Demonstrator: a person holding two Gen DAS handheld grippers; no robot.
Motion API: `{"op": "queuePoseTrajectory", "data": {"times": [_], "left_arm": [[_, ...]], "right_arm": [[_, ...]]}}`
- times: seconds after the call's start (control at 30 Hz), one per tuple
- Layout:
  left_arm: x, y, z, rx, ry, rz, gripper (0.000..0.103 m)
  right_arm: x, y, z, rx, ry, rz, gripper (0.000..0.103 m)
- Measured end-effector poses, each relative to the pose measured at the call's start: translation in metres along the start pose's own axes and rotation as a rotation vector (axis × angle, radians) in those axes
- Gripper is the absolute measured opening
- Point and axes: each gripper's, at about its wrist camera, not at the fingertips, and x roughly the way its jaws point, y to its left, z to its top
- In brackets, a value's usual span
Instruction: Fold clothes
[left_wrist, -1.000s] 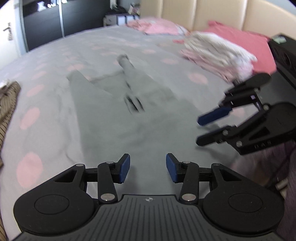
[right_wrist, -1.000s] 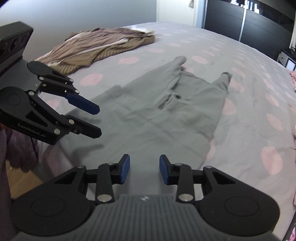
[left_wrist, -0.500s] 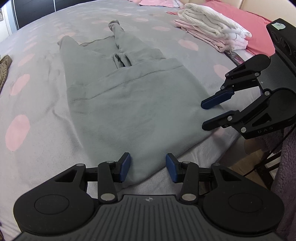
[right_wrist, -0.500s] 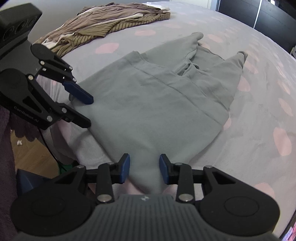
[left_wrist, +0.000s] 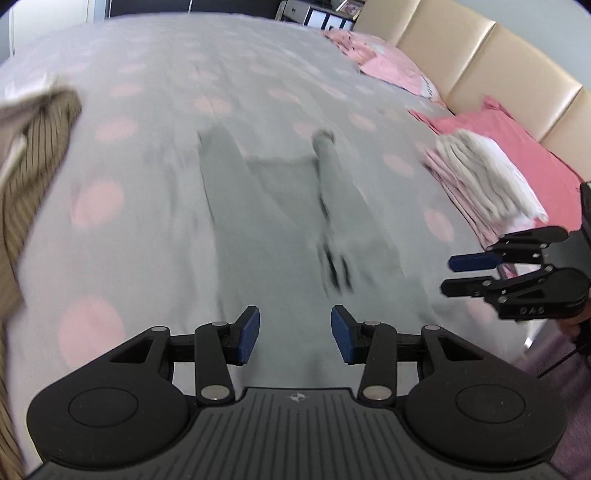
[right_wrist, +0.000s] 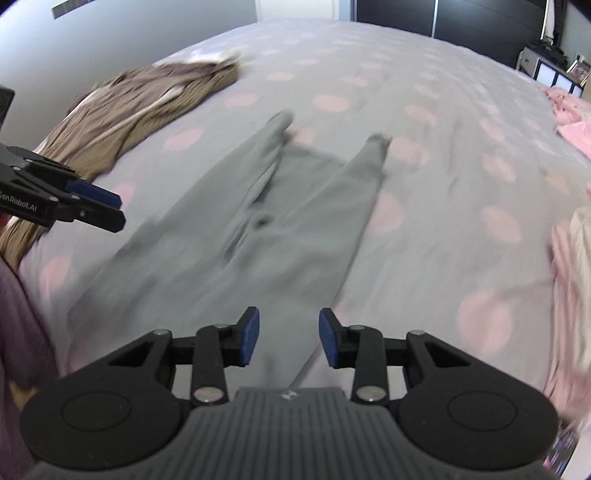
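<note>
Grey garment (left_wrist: 288, 236) lies flat mid-bed on the spotted cover (left_wrist: 155, 110), sleeves pointing far. Left gripper (left_wrist: 294, 335) and right gripper (right_wrist: 289, 336) both spread, empty, hovering over its near hem. Folded stack (left_wrist: 484, 177) far right, brown pile (right_wrist: 140, 107) far left.

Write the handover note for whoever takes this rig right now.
Left hand-held gripper: open, empty, above the near hem of the grey garment.
Right hand-held gripper: open, empty, at the same hem.
Garment lies spread flat on the spotted bed cover, sleeves pointing away. Folded pile to the right, brown clothes to the left.
Done: garment laid out. Left: every fold.
</note>
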Motion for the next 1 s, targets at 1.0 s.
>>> {"op": "queuePoseTrajectory", "data": {"times": [1.0], "left_arm": [[0.162,0.093,0.106,-0.211,0.030,0.068,0.015]], "right_arm": [[0.171,-0.107,0.110,0.445,0.048,-0.030,0.015]]}}
